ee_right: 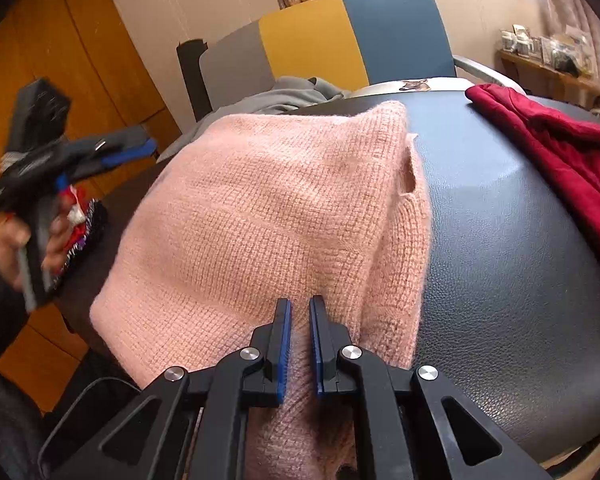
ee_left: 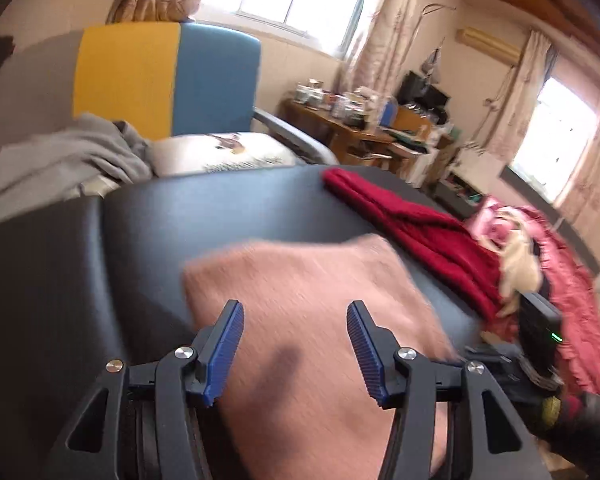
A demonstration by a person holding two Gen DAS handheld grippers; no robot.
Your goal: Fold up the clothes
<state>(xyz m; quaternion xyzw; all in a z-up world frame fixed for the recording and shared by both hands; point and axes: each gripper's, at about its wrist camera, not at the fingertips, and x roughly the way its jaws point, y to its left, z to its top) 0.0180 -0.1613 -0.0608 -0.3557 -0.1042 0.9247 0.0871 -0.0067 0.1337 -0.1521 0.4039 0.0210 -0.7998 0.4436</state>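
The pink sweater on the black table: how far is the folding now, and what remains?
Done: the pink sweater already lies folded into a compact bundle on the black table. In hand: the right gripper is shut on its near edge, while the left gripper is open and holds nothing. Left: the red garment lies unfolded, and grey clothing waits on the chair.

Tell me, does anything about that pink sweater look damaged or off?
Yes. The pink sweater has a small hole with frayed yarn along its right folded edge, seen from the right wrist camera. The right gripper pinches its near edge; the left gripper is open above it.
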